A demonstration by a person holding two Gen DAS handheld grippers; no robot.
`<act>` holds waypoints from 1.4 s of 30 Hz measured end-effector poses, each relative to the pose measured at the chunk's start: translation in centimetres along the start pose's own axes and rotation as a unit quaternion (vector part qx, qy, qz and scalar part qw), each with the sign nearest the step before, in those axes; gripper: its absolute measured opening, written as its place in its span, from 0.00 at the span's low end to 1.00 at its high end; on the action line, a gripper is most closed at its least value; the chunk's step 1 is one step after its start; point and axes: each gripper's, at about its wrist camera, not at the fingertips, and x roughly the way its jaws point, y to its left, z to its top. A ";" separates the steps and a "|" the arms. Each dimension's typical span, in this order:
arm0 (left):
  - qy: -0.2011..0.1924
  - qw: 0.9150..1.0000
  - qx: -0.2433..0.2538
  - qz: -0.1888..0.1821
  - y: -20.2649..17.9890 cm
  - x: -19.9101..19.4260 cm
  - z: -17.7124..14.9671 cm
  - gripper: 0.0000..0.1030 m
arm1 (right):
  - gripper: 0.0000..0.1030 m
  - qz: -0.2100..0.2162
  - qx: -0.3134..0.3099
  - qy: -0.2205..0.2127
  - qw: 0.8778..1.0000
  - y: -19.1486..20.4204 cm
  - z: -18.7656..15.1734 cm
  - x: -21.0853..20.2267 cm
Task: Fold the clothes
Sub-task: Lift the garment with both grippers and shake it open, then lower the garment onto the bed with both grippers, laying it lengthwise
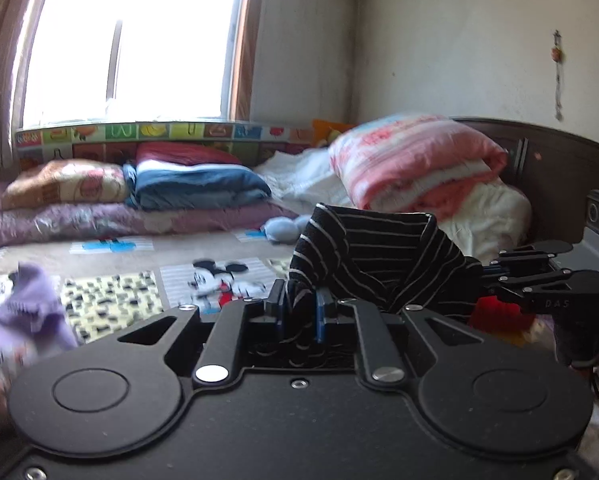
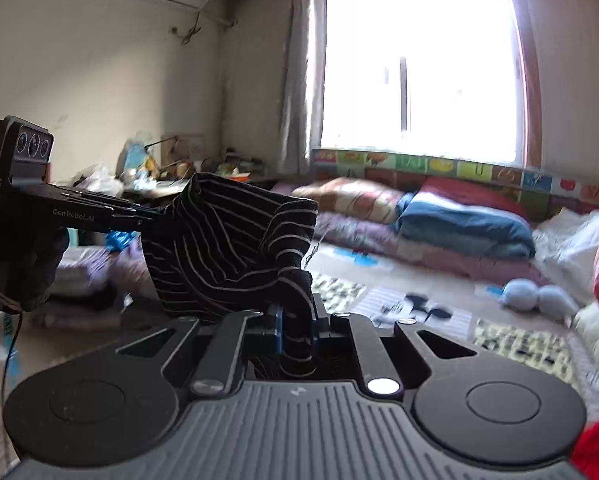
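Note:
A black garment with thin white stripes (image 1: 379, 256) hangs in the air between my two grippers, above the bed. My left gripper (image 1: 299, 312) is shut on one edge of it, the cloth bunched between the blue pads. The other gripper shows at the right of the left wrist view (image 1: 487, 276), clamped on the far edge. In the right wrist view my right gripper (image 2: 297, 328) is shut on the striped garment (image 2: 227, 248), and the left gripper (image 2: 147, 216) grips it from the left, held by a gloved hand (image 2: 23, 268).
A bed with a cartoon-print cover (image 1: 215, 280) lies below. A purple garment (image 1: 31, 308) sits at its left. Folded quilts (image 1: 195, 184) and a pink blanket pile (image 1: 415, 160) line the back. A pale blue plush (image 2: 535, 296) lies on the cover. A cluttered desk (image 2: 159, 176) stands far left.

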 end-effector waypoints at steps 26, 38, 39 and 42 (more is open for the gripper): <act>0.106 0.994 -0.010 0.014 -11.0 -10.8 -20.8 0.11 | 0.14 -0.006 -0.009 0.124 0.992 15.9 -17.7 -9.4; 0.215 0.970 -0.109 0.035 -11.0 -13.2 -24.8 0.51 | 0.36 0.017 0.048 0.216 0.975 18.3 -21.8 -12.0; 0.216 0.968 -0.121 0.033 -11.0 -13.8 -24.9 0.51 | 0.38 0.020 0.060 0.217 0.974 18.1 -21.8 -12.5; 0.195 0.960 -0.199 0.021 -10.2 -15.6 -24.4 0.58 | 0.47 0.039 0.139 0.196 0.970 16.6 -21.5 -14.2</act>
